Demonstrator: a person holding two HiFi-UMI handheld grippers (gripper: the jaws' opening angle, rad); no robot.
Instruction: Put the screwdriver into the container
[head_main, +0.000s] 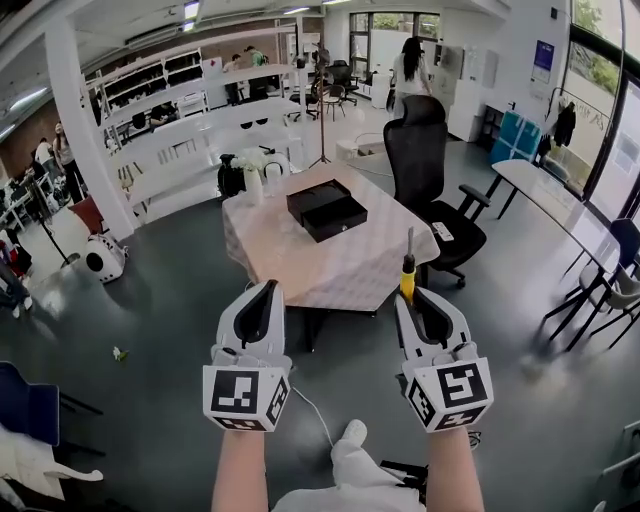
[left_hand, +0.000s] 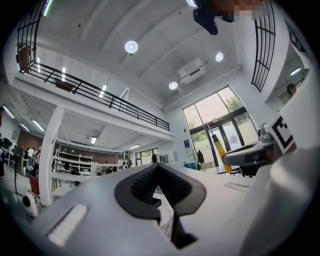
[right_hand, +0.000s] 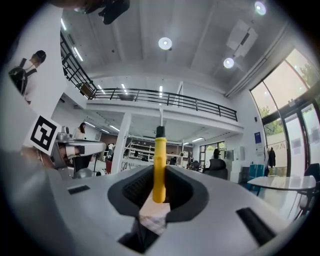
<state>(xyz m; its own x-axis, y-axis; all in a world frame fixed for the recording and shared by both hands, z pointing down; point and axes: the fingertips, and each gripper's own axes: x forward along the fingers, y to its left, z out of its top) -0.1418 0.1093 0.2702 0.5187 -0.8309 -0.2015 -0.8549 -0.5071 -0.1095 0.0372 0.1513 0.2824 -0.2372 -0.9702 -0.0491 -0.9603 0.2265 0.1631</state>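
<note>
Open workshop hall, with a cloth-covered table (head_main: 345, 262) ahead of me.
Short of the table, my left gripper (head_main: 266, 289) was closed and empty. The black container (head_main: 327, 210) sat on the table's far half. My right gripper (head_main: 409, 297) clenched the yellow screwdriver (head_main: 408, 274) upright near the table's front edge.

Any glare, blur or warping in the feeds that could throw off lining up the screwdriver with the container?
Head view: evenly lit, container and table sharp, room edges bowed by the wide lens. Right gripper view: strong fisheye, bright ceiling lamps, yet the screwdriver in the right claw reads crisp. Left gripper view: same fisheye, bright windows at right, left claw slightly soft.
</note>
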